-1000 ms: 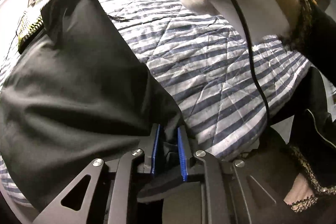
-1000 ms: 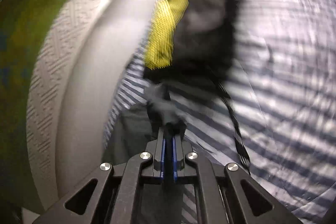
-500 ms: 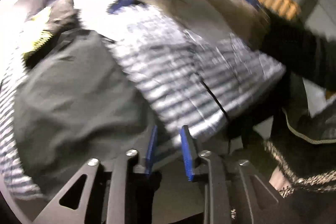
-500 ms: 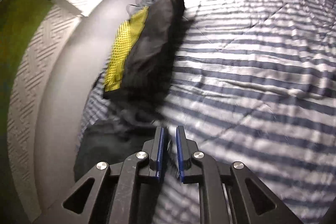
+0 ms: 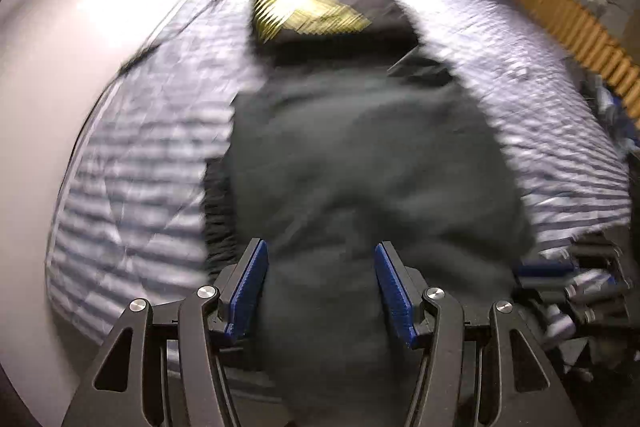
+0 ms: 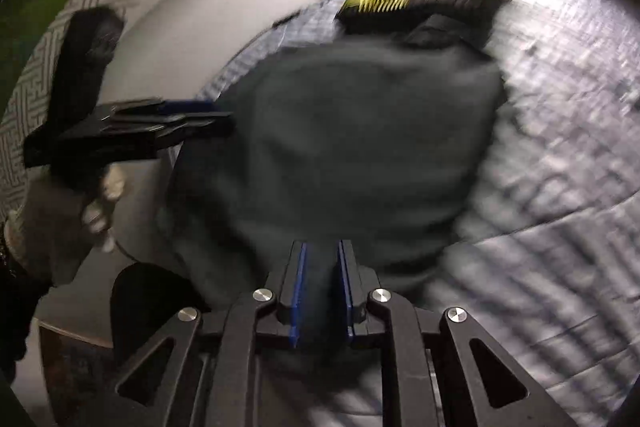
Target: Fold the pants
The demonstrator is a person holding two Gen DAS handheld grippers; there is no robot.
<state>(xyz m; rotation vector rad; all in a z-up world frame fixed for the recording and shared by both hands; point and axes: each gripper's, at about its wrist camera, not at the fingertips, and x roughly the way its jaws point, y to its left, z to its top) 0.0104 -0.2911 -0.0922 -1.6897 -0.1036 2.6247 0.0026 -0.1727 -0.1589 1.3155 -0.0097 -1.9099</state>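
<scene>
Striped quilt [image 5: 136, 187] had the dark pants [image 5: 360, 163] bunched soft and floppy just below a yellow-patterned bag [image 5: 296, 7], left gripper [image 5: 320, 291] opening wide over them, right gripper [image 6: 322, 291] opening slightly astride a fold, so I'd grab a thick edge

Nothing readable in either view, honestly. No text, labels, brands or numbers show up on the pants [image 5: 360, 167], the striped bedding [image 5: 132, 187] or anything else; both frames are pretty motion-blurred.

The pants [image 5: 360, 163] lie bunched on the bed [image 5: 132, 179], a bag [image 5: 320, 23] touching their far end, with the left claw [image 5: 320, 287] and right claw [image 6: 322, 291] above their near edge.
</scene>
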